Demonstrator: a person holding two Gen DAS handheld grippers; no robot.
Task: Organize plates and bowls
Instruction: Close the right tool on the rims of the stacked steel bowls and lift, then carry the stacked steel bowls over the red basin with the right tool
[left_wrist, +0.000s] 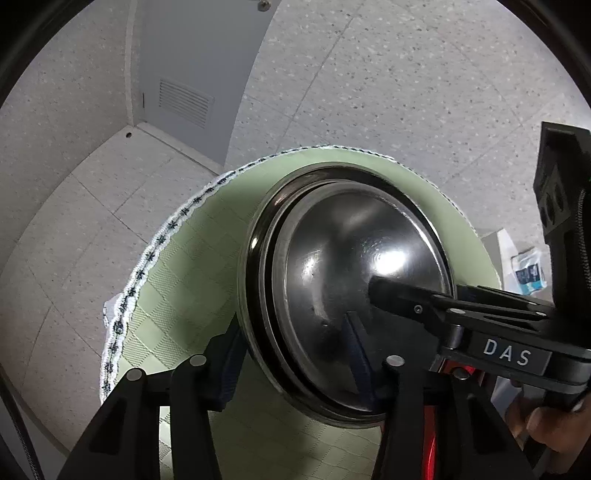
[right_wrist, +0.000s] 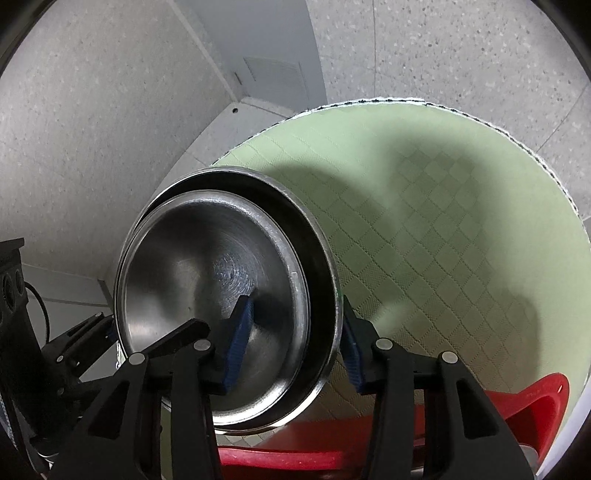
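Two steel bowls are nested, the inner bowl sitting inside the outer bowl, over a round table with a green checked cloth. My left gripper is shut on their near wall, one blue pad outside the rim and one inside. My right gripper is shut on the opposite wall the same way. One of its fingers reaches into the inner bowl in the left wrist view. The left gripper's fingers show at the bowls' left rim in the right wrist view.
A red plastic container lies on the cloth close under the right gripper. The cloth's white and dark trim marks the table edge, with speckled floor tiles beyond. A grey door with a vent stands far off. A hand holds the right gripper.
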